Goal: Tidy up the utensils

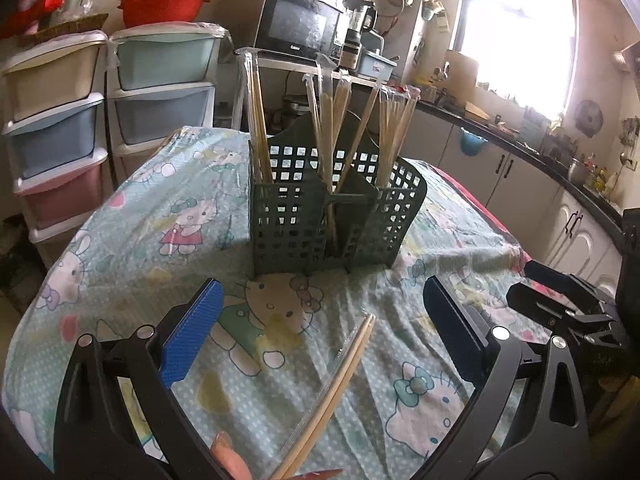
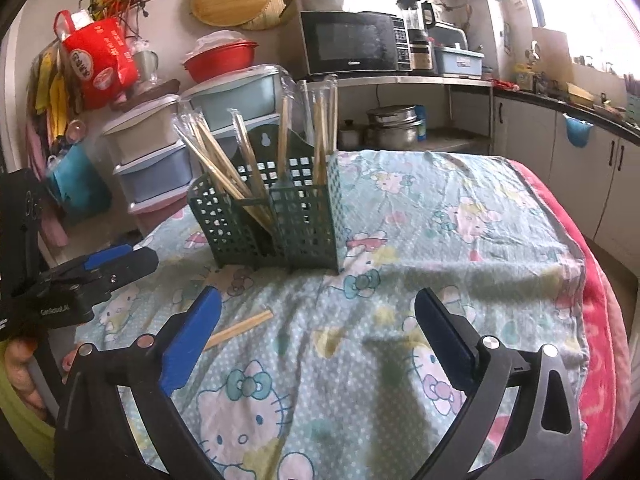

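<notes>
A dark green lattice utensil holder (image 1: 336,208) stands on the Hello Kitty cloth, filled with several wrapped wooden chopstick pairs (image 1: 332,120). It also shows in the right wrist view (image 2: 272,216). One wrapped chopstick pair (image 1: 340,384) lies on the cloth between my left gripper's fingers, untouched; its tip shows in the right wrist view (image 2: 240,328). My left gripper (image 1: 320,300) is open above it. My right gripper (image 2: 318,312) is open and empty, over the cloth right of the holder's front.
The cloth-covered table (image 2: 440,240) drops off at its right edge onto a red blanket (image 2: 600,320). Plastic drawer stacks (image 1: 60,128) stand left behind the table. A microwave (image 2: 352,42) sits on a shelf behind. Kitchen counter and cabinets (image 1: 520,168) run along the right.
</notes>
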`<move>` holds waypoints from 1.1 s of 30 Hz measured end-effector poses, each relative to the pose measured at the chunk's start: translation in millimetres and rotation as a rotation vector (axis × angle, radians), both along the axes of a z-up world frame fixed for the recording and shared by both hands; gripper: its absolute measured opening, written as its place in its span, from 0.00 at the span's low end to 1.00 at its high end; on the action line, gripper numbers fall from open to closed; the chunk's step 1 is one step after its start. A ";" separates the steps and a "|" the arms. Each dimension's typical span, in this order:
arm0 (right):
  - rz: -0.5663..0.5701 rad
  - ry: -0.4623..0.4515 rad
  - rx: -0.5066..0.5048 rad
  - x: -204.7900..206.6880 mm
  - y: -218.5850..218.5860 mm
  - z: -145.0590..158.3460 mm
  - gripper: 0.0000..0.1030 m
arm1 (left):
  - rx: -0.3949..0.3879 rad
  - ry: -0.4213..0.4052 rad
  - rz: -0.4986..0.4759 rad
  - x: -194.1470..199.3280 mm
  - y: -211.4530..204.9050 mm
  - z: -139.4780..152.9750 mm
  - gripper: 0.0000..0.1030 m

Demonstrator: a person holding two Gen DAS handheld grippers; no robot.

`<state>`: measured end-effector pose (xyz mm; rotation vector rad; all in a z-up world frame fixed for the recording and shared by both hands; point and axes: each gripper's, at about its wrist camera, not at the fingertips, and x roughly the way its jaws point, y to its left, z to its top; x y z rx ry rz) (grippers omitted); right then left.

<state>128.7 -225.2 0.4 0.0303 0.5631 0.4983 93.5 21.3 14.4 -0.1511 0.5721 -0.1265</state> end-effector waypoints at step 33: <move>-0.147 -0.320 0.026 -37.8 -8.1 -11.4 0.94 | 0.051 -0.178 0.069 -14.0 -2.7 -12.6 0.90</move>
